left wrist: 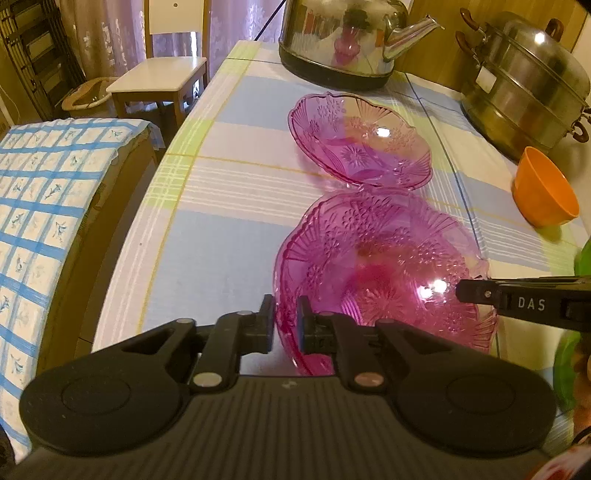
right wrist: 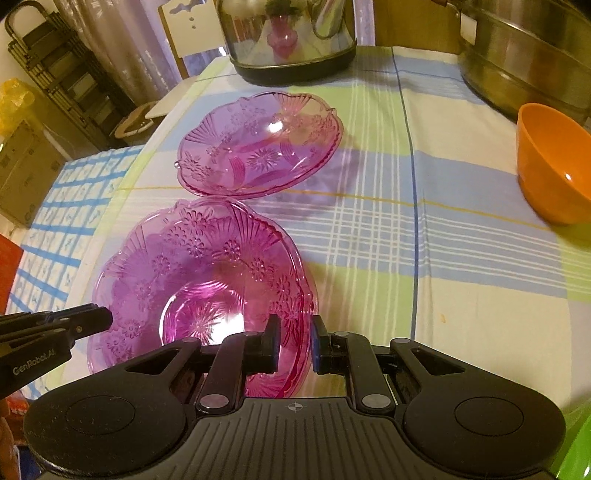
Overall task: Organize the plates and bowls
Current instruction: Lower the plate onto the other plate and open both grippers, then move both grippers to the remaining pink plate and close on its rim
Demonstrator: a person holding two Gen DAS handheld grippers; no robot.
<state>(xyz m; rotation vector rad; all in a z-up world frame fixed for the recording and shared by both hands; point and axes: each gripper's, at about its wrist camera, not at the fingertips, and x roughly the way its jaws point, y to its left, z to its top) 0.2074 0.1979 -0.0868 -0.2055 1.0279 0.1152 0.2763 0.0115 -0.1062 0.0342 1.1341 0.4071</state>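
Note:
Two pink patterned glass bowls lie on the checked tablecloth. The near pink bowl (left wrist: 369, 266) (right wrist: 192, 266) is deeper in colour and its rim shows doubled edges; whether it is two nested bowls I cannot tell. My left gripper (left wrist: 286, 317) (right wrist: 103, 319) is shut on its left rim, one finger inside and one outside. On the opposite rim, my right gripper (right wrist: 295, 332) (left wrist: 469, 293) is shut the same way. The far pink bowl (left wrist: 358, 140) (right wrist: 258, 147) sits just beyond, its edge almost touching the near one.
An orange bowl (left wrist: 543, 188) (right wrist: 554, 166) stands at the right. At the back are a steel kettle (left wrist: 343, 37) (right wrist: 288, 33) and a steel steamer pot (left wrist: 524, 77) (right wrist: 524, 55). Left of the table's edge are a white chair (left wrist: 162, 77) and a blue-checked cover (left wrist: 48, 206).

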